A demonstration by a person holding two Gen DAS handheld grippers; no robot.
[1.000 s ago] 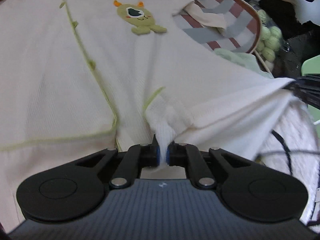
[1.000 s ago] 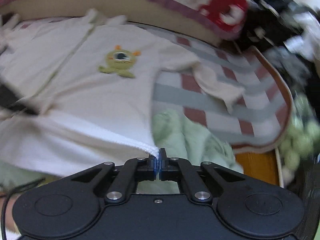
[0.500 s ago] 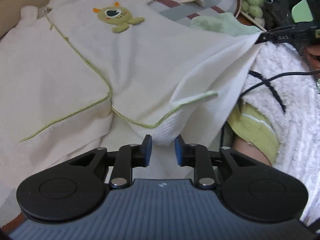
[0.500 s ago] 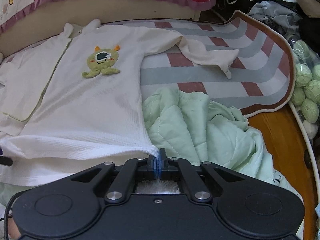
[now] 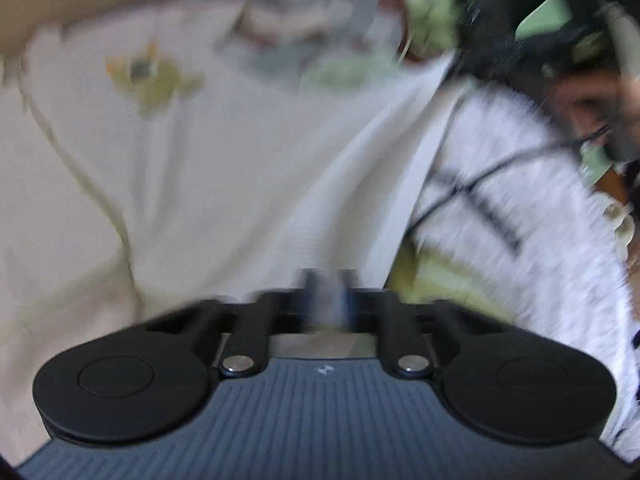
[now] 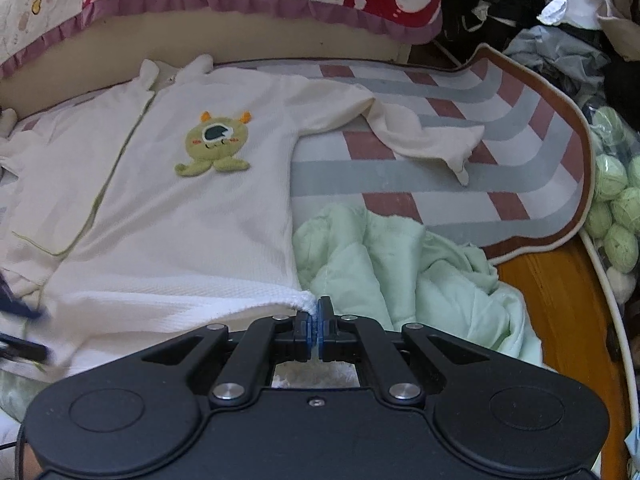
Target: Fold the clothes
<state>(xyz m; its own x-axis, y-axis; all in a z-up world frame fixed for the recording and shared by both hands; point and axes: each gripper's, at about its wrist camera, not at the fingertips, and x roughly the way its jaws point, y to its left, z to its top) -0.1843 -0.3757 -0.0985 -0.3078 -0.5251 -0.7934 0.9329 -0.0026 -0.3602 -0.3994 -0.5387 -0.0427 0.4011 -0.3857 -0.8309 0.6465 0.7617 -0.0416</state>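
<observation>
A cream baby garment (image 6: 192,232) with a green monster patch (image 6: 216,148) lies spread on the striped mat (image 6: 440,168), one sleeve (image 6: 424,140) flung out to the right. My right gripper (image 6: 316,320) is shut on the near right corner of its ribbed hem. The left wrist view is smeared by motion. There the garment (image 5: 224,168) fills the left, and its hem runs as a taut band from the upper right down into my left gripper (image 5: 326,292). Its jaws are closing, nearly together, with the pale cloth between them.
A crumpled pale green blanket (image 6: 400,264) lies right of the garment. Green balls (image 6: 616,200) sit past the mat's brown border, above orange wood floor (image 6: 560,300). A padded bumper with red bears (image 6: 240,0) backs the mat. A fluffy white sleeve (image 5: 520,200) with a black cable crosses the left view.
The left gripper, first shut on a bunch of hem, opened half a second ago and now has its jaws nearly together on cloth again, having moved sideways. The right gripper kept its hold.
</observation>
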